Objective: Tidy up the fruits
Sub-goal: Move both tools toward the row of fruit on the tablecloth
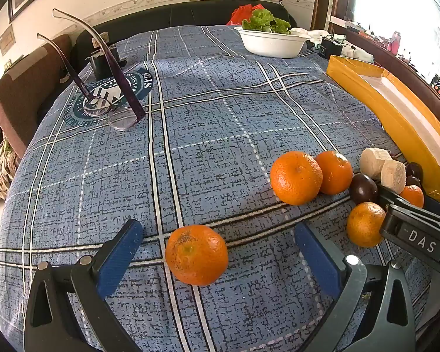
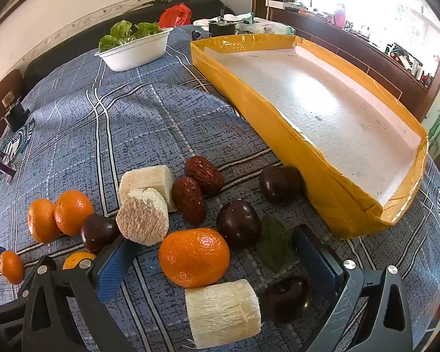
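Note:
In the left wrist view my left gripper (image 1: 220, 252) stands open, with a mandarin (image 1: 196, 254) on the cloth between its blue pads (image 1: 118, 256), untouched. Two more mandarins (image 1: 296, 177) lie further right, beside a dark plum (image 1: 363, 189) and pale cane pieces (image 1: 391, 173). In the right wrist view my right gripper (image 2: 217, 264) is open over a mandarin (image 2: 194, 257), a cane piece (image 2: 223, 312) and a dark plum (image 2: 286, 299). Two red dates (image 2: 204, 174), more plums (image 2: 239, 223) and mandarins (image 2: 73, 211) lie beyond. The yellow tray (image 2: 281, 126) with a white floor is empty.
A white bowl (image 2: 135, 51) of lettuce stands at the far end of the blue checked cloth (image 1: 220, 123). Purple glasses (image 1: 114, 108) and a small black stand (image 1: 104, 61) sit at the far left. A green leaf (image 2: 274, 245) lies near the tray. A red bag (image 2: 176, 14) lies behind.

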`<state>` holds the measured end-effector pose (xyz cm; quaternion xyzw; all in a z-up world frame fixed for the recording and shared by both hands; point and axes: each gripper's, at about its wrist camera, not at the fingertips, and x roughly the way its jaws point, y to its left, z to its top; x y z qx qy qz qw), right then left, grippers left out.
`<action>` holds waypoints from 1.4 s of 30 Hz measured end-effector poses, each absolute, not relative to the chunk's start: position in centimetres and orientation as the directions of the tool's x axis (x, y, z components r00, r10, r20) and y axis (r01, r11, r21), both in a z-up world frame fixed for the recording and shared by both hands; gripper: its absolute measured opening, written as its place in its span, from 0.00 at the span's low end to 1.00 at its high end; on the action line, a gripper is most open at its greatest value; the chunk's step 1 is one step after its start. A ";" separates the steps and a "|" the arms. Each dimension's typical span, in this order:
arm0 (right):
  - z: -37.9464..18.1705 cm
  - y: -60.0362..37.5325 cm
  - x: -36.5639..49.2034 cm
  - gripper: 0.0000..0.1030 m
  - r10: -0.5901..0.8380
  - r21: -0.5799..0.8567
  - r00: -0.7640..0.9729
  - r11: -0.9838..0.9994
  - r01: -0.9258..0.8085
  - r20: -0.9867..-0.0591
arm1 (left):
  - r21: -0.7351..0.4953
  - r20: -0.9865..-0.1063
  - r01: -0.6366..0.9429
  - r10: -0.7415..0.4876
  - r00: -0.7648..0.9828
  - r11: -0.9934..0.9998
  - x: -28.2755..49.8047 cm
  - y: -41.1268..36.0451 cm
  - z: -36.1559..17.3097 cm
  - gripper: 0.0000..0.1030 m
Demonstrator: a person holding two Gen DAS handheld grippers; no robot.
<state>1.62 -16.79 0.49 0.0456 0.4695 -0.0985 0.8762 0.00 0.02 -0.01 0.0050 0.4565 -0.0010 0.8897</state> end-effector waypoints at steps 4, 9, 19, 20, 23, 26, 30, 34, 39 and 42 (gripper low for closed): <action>0.5 -16.8 1.6 1.00 -0.129 -0.012 0.540 0.976 0.216 -0.832 | 0.008 -0.812 0.006 0.003 0.583 1.000 0.0 0.0 0.0 1.00; 0.5 -16.8 1.6 1.00 -0.130 -0.012 0.539 0.976 0.216 -0.832 | 0.008 -0.812 0.006 0.003 0.583 1.000 0.0 0.0 0.0 1.00; 0.5 -16.8 1.6 1.00 -0.131 -0.013 0.538 0.976 0.218 -0.833 | 0.008 -0.812 0.006 0.003 0.583 1.000 0.0 0.0 0.0 1.00; 0.5 -16.8 1.6 1.00 -0.129 -0.012 0.535 0.976 0.216 -0.835 | 0.008 -0.812 0.006 0.003 0.583 1.000 0.0 0.0 0.0 1.00; 0.7 -17.0 2.1 1.00 -0.059 -0.005 0.460 0.993 0.118 -0.886 | 0.008 -0.812 0.006 0.003 0.583 1.000 0.0 0.0 0.0 1.00; 1.0 -16.6 1.9 1.00 0.058 0.015 0.350 0.992 -0.124 -0.935 | 0.008 -0.812 0.006 0.003 0.583 1.000 0.0 0.0 0.0 1.00; 2.8 -17.3 -0.4 0.86 0.176 0.064 0.355 0.950 -0.305 -0.918 | 0.008 -0.812 0.006 0.003 0.583 1.000 0.0 0.0 0.0 1.00; 6.3 -19.7 -3.1 0.85 0.298 0.136 0.390 0.910 -0.392 -0.871 | 0.008 -0.812 0.006 0.003 0.583 1.000 0.0 0.0 0.0 1.00; 8.8 -22.9 -4.2 0.81 0.416 0.253 0.335 0.864 -0.435 -0.846 | 0.008 -0.812 0.006 0.003 0.583 1.000 0.0 0.0 0.0 1.00; 8.9 -24.4 -4.5 0.70 0.402 0.254 0.315 0.872 -0.418 -0.860 | 0.008 -0.812 0.006 0.003 0.583 1.000 0.0 0.0 0.0 1.00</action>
